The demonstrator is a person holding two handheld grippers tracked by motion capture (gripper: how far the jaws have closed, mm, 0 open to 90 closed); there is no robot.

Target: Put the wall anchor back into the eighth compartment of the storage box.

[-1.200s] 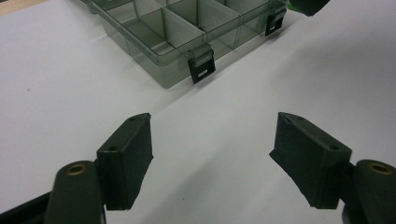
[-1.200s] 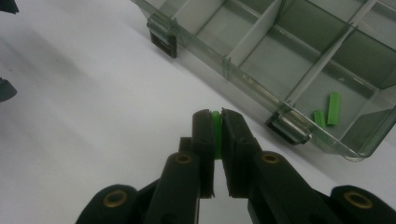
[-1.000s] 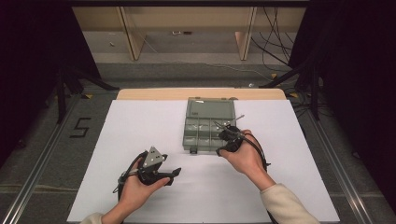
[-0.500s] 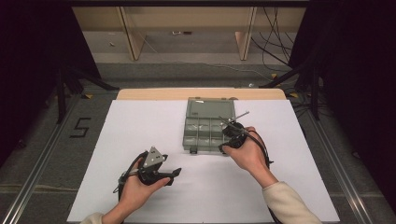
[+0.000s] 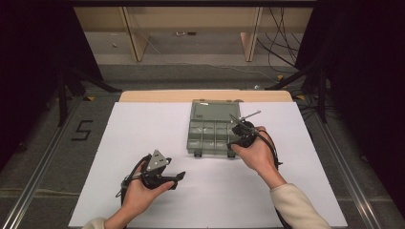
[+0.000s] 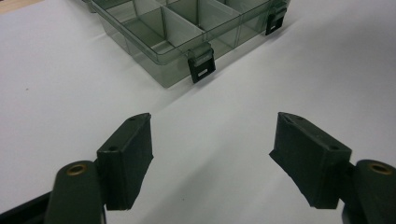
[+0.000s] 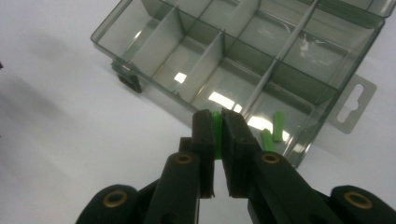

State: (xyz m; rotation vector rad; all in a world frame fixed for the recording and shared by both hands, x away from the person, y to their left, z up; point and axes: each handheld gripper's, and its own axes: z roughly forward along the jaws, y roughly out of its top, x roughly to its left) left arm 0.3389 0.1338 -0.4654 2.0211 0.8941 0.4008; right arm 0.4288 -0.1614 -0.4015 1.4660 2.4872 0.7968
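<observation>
High view: box (image 5: 213, 128), smoky translucent plastic, rectangular, lid laid open flat behind, thin dividers forming small compartments; stands mid-surface on a matte white sheet (image 5: 143, 129) over the surface. Right gripper (image 5: 237, 135), black, above the box's near right corner, cable looped over the hand. Left gripper (image 5: 179, 177), black with a grey three-cornered plate, near the front edge, well apart from the box.

Left gripper view: two blocky matte black fingers (image 6: 127, 156) stand wide apart, nothing between them, over bare sheet. Box front wall ahead, two small dark latches (image 6: 201, 68) hanging from it.

Right gripper view: fingers (image 7: 204, 140) close together, clamped on a thin bright green peg (image 7: 216, 127), held over the box's near corner. Two more green pegs (image 7: 278, 126), short and rod-like, lie in the corner compartment. Glossy box floor shows light glints; flat hang-tab (image 7: 351, 105) with a slot at the side.
</observation>
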